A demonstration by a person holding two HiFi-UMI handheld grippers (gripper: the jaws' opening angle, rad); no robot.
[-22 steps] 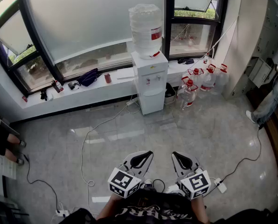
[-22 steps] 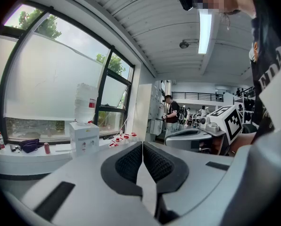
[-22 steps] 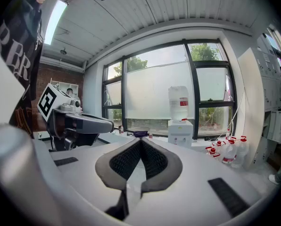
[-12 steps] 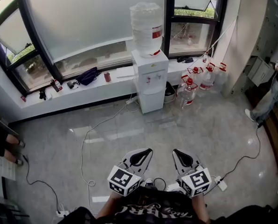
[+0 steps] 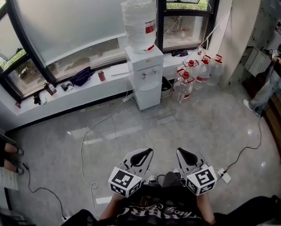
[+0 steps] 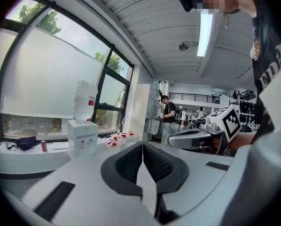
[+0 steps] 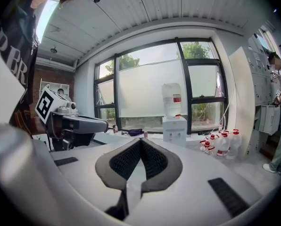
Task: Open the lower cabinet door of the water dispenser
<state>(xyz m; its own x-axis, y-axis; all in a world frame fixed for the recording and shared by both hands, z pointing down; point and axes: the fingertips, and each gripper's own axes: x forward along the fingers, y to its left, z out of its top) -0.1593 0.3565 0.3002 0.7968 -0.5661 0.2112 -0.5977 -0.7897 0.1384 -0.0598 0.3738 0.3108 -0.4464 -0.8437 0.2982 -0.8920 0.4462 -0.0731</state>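
Nearest, the left gripper (image 5: 145, 152), a grey plastic wedge with black ribbed pads and a square-marker cube, has its jaws pressed together on nothing. The right gripper (image 5: 182, 152) beside it is of the same make, likewise closed and empty. Both are well apart from the white box-shaped plastic water dispenser (image 5: 145, 74), with a glossy grey tiled floor (image 5: 202, 126) stretching between them. On that floor a thin white cable (image 5: 91, 131) loops out from the dispenser's left foot, the only thing lying across the way. The dispenser's flat white lower cabinet door (image 5: 149, 98) sits flush and shut at its base, facing the grippers. Just right of the dispenser stands a cluster of clear plastic water jugs with red caps (image 5: 190, 81). A ribbed translucent water bottle with a red label (image 5: 139, 18) stands upside down on the dispenser's top. Behind it runs a white window sill (image 5: 91, 89), where a dark soft pouch (image 5: 81, 76) and a small red can (image 5: 101, 75) lie to the dispenser's left. Far right of it stands a person in dark clothes (image 5: 275, 74).
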